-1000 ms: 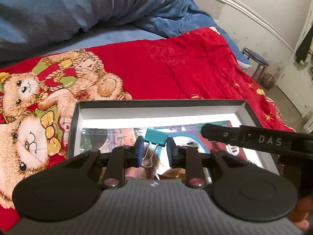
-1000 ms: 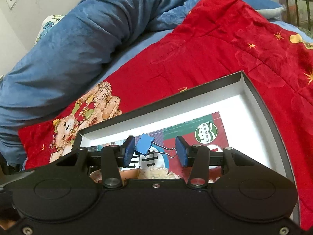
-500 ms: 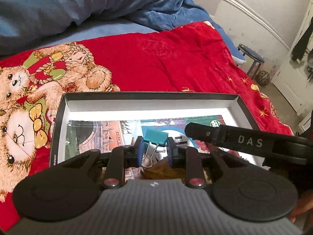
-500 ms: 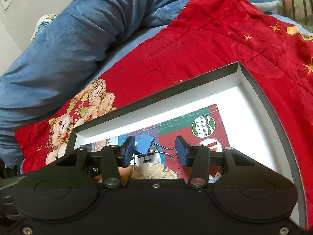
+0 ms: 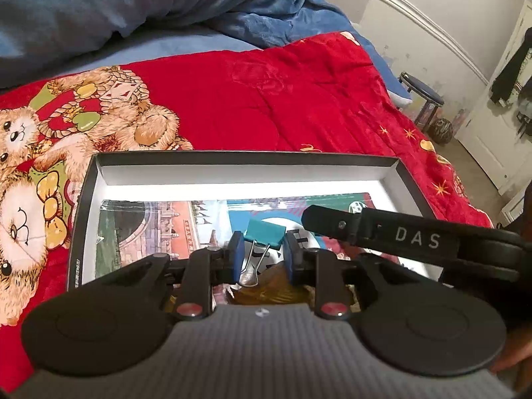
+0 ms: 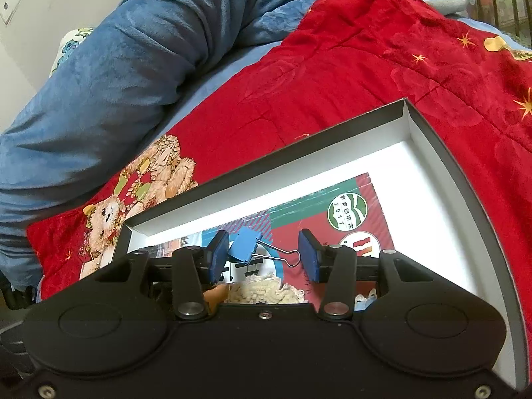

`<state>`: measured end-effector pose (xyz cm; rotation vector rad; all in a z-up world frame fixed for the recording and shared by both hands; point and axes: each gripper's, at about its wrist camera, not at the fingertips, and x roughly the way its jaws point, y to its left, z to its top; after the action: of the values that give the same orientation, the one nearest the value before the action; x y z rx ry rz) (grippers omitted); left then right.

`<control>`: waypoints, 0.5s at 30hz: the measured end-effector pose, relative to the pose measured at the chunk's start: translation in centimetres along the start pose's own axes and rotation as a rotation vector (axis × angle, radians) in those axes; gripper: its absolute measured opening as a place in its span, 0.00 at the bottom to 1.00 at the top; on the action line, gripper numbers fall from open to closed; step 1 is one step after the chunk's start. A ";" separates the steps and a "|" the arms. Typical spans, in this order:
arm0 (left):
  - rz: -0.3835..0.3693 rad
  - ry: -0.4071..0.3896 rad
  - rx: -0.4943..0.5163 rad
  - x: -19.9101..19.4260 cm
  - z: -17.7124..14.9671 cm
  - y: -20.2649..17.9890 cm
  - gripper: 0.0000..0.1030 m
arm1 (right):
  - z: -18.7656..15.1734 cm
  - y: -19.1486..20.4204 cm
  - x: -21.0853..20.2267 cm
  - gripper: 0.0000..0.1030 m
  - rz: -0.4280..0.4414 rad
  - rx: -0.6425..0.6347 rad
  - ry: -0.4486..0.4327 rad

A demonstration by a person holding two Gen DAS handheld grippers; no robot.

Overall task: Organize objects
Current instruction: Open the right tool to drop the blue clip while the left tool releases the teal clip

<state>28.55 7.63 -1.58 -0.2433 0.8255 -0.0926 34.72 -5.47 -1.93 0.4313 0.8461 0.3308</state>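
Observation:
A shallow dark-rimmed box [image 5: 232,171] [image 6: 429,139] with a white inside lies on the red blanket. Printed books [image 5: 159,229] [image 6: 362,199] lie flat in it. My left gripper [image 5: 262,254] is shut on a teal binder clip [image 5: 265,232], its wire handles between the pads, held over the box. My right gripper [image 6: 262,256] is shut on a blue binder clip [image 6: 243,249], which spans the jaws by body and wire handle, above the books. The right gripper's body [image 5: 415,236] crosses the left wrist view at the right.
A red teddy-bear blanket [image 5: 266,99] covers the bed, with a rumpled blue blanket [image 6: 116,83] behind. A stool [image 5: 422,99] and a door stand at the right beyond the bed. Cream lace and brown items [image 6: 262,292] lie under the grippers.
Both grippers have moved forward over the box, still holding their clips. The box and books now sit closer and lower in both views.

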 end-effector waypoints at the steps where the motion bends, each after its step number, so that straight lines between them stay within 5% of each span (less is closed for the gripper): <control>1: -0.003 0.004 0.002 0.0 0.0 0.0 0.34 | 0.0 0.0 0.0 0.44 0.001 -0.002 0.001; 2: -0.005 0.008 0.002 0.1 0.0 -0.1 0.44 | 0.0 -0.1 0.0 0.44 0.004 -0.001 0.001; 6: -0.009 -0.001 0.001 -0.1 0.0 -0.1 0.54 | 0.1 -0.6 0.0 0.45 0.044 0.034 0.001; 15: 0.004 -0.114 -0.007 -5.1 0.3 0.0 0.83 | 0.2 -0.5 -3.7 0.74 0.129 0.091 -0.101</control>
<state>25.29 8.53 2.29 -0.2516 0.7130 -0.0711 32.59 -7.62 0.34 0.5843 0.7384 0.3869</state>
